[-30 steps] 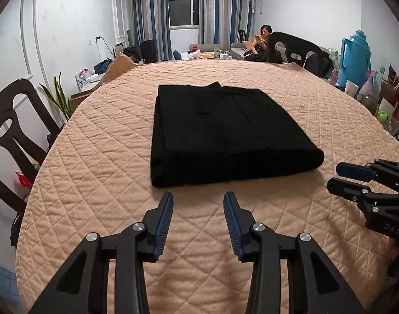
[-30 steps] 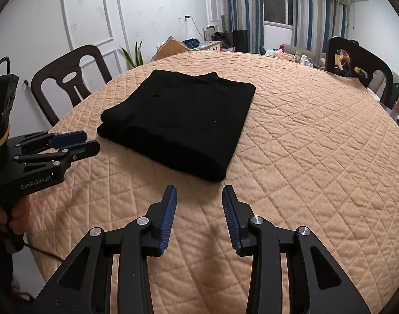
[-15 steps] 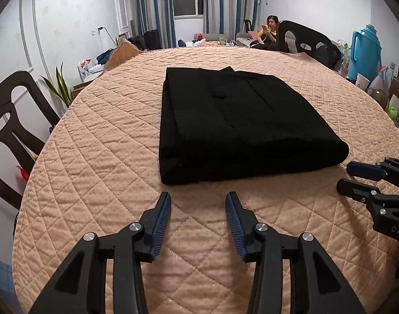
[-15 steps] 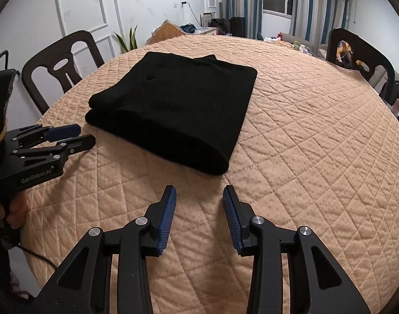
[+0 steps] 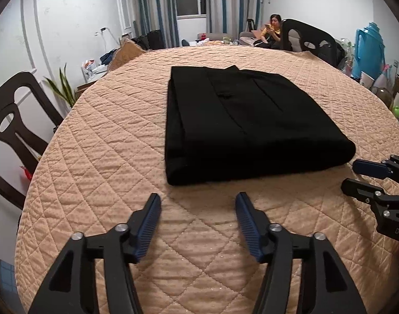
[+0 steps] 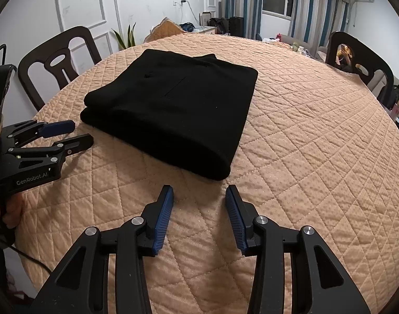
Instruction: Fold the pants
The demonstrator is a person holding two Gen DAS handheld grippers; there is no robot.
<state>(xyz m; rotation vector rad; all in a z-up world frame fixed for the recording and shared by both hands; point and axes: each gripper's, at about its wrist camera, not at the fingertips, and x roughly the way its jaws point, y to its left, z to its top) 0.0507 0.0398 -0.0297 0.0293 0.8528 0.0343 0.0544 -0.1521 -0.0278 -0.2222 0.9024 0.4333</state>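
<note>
Folded black pants (image 5: 241, 125), quilted peach tablecloth (image 5: 100, 162), round table

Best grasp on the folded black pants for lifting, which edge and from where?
Take the folded black pants by the thick rounded fold edge nearest the grippers, coming in low from the near side over the quilted peach table cover. That edge is closed, so the layers likely stay together.
</note>
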